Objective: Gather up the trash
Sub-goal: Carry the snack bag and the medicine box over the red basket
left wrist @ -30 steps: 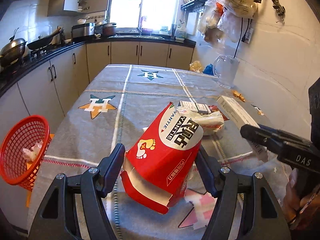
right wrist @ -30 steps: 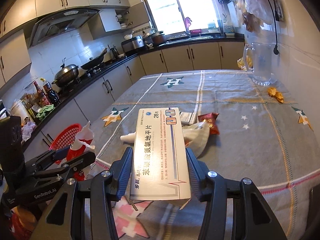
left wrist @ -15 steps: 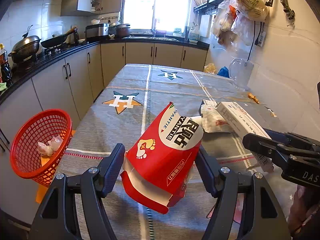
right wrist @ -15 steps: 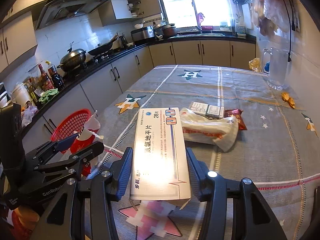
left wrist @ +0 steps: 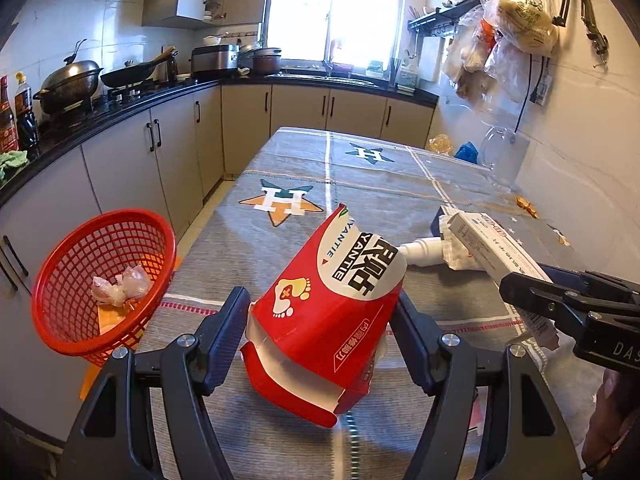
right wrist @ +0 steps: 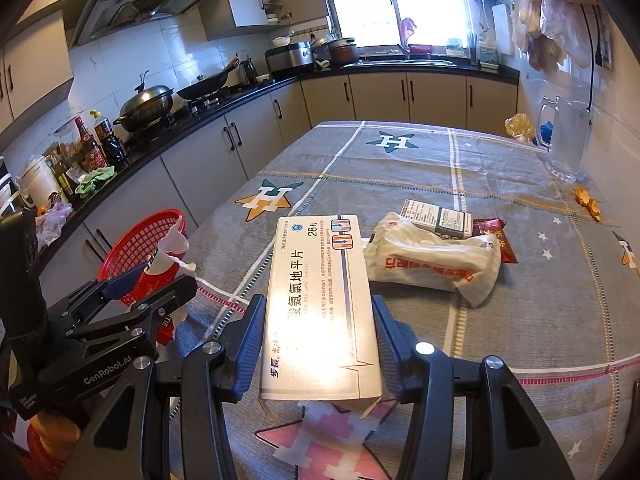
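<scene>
Left gripper (left wrist: pixel 320 328) jaws are clamped on a red and white cardboard box with a foot logo (left wrist: pixel 326 316), held tilted above the grey star-patterned tablecloth (left wrist: pixel 360 176), torn open end towards the camera. Right gripper (right wrist: pixel 318 344) jaws are clamped on a long white cardboard medicine box with blue print (right wrist: pixel 320 304), also off the table (its open flap hangs at the near end). Red plastic mesh basket (left wrist: pixel 104 284) sits below the table's left edge, beside the grey cabinets, with some crumpled pinkish wrapping (left wrist: pixel 120 290) inside it. On the cloth ahead of the right gripper: a crumpled white plastic bag with red print (right wrist: pixel 436 258), a small dark and white carton (right wrist: pixel 438 218) just behind it, and a dark red snack wrapper (right wrist: pixel 496 238) touching both. Clear glass jug (right wrist: pixel 566 144) stands by the right wall.
</scene>
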Demonstrator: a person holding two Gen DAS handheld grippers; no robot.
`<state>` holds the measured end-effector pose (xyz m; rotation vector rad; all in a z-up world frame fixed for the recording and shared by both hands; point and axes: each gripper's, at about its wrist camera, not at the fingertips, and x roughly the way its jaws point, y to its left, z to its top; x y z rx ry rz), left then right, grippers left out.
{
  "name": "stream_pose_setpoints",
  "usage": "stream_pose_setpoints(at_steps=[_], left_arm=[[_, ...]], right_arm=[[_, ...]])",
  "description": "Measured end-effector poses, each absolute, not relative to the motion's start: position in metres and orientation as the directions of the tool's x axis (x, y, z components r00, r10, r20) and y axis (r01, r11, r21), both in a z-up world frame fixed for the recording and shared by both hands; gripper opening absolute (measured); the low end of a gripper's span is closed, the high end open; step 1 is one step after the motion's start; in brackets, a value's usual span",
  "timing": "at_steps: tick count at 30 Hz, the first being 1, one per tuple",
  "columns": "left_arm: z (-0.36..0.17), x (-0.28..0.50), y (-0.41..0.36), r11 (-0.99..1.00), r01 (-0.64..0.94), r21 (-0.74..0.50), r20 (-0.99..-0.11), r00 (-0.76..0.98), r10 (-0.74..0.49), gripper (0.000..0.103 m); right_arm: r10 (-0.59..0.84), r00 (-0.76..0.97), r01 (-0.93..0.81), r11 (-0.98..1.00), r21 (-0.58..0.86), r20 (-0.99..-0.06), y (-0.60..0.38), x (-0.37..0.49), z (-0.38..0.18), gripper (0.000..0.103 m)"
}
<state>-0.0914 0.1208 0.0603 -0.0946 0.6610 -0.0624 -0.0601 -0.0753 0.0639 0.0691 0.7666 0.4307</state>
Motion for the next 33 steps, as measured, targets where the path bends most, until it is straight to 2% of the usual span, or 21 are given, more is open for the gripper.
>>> stream_pose_setpoints(at_steps=[20, 27, 33], left_arm=[[0.071, -0.098, 0.184, 0.986, -0.063, -0.153, -0.576, 0.816, -0.037, 0.069], [0.086, -0.103, 0.245, 0.967, -0.192, -0.166, -0.547, 0.834, 0.071, 0.070], [0.084, -0.101, 0.295, 0.940, -0.287, -0.186, -0.557, 0.819, 0.140, 0.070]], right_arm=[[0.442, 0.585, -0.420, 0.883, 0.212, -0.680, -0.024, -0.042, 0.069, 0.055], [0.504, 0.544, -0.501, 0.836, 0.223, -0.670, 0.018, -0.035, 0.084, 0.055], [0.566, 0.485, -0.570, 0.783, 0.249, -0.667, 0.066, -0.025, 0.090, 0.055]])
